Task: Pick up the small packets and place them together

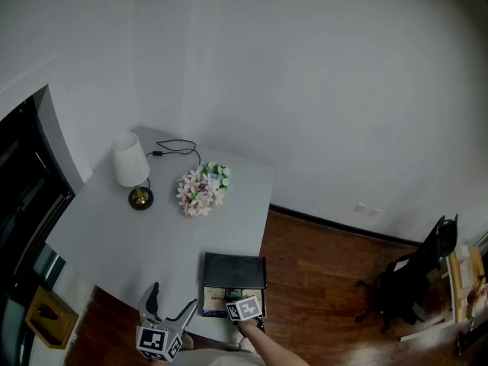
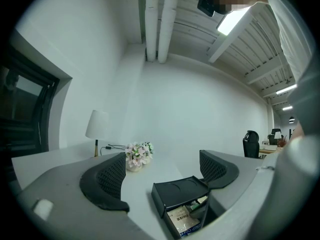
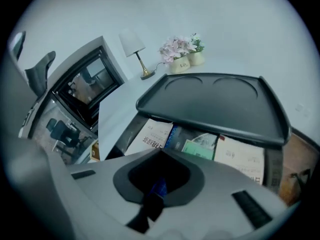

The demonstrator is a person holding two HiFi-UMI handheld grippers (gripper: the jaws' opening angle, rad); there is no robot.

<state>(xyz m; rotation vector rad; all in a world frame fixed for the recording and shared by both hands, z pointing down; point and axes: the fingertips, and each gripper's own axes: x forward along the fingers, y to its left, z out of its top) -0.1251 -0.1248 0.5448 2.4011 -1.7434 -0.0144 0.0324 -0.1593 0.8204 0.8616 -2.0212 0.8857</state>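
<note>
A black box point(image 1: 234, 269) with its lid point(image 3: 215, 106) raised stands at the white table's near edge. Small packets lie inside: a white one point(image 3: 152, 136), a green one point(image 3: 200, 149) and another white one point(image 3: 242, 156). My right gripper point(image 1: 241, 299) reaches down into the box. In the right gripper view its jaws point(image 3: 159, 184) are together, pinching a blue packet point(image 3: 160, 189) between the pads. My left gripper point(image 1: 171, 300) hovers left of the box, level, its jaws point(image 2: 162, 176) wide apart and empty. The left gripper view shows the box point(image 2: 180, 191) from the side.
A white lamp point(image 1: 131, 166) and a pot of pink flowers point(image 1: 203, 189) stand on the table point(image 1: 114, 235), with a black cable point(image 1: 177, 149) behind them. Wooden floor and an office chair point(image 1: 412, 280) lie to the right. A yellow box point(image 1: 52, 315) sits on the floor at left.
</note>
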